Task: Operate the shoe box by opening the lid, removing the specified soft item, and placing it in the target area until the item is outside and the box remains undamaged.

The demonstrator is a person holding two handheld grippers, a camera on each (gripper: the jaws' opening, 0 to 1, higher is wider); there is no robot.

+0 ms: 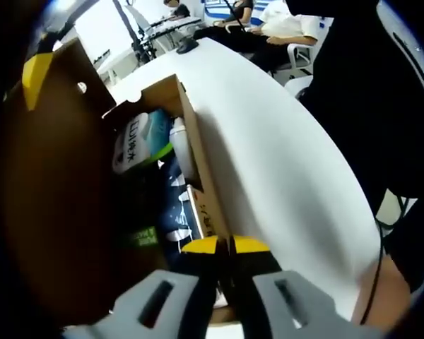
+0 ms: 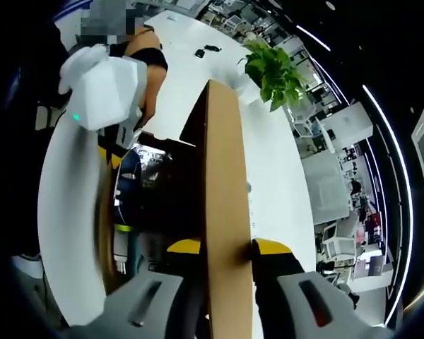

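**Shoe box held open on white table, both grippers clamped on cardboard**

Shoe box of plain brown cardboard (image 1: 191, 152) sits on a smooth, curved-edged white table (image 1: 283, 162), its flat lid (image 2: 222, 212) raised on edge. The right gripper (image 2: 226, 247), yellow-tipped with grey moulded jaws, pinches that lid between its closed jaws. The left gripper (image 1: 226, 246), of the same make, is shut on the box's near side wall. Inside lie soft packets: a white and teal pouch (image 1: 138, 138) with printing too blurred to read, a dark navy patterned wrapper (image 1: 171, 201) and a green-labelled item (image 1: 143, 236). A round hole (image 1: 81, 87) pierces the lid's inner face. Around the table, an open office: seated people in chairs (image 1: 268, 32), a leafy green potted plant (image 2: 272, 70), desks and strip ceiling lights (image 2: 389, 116).
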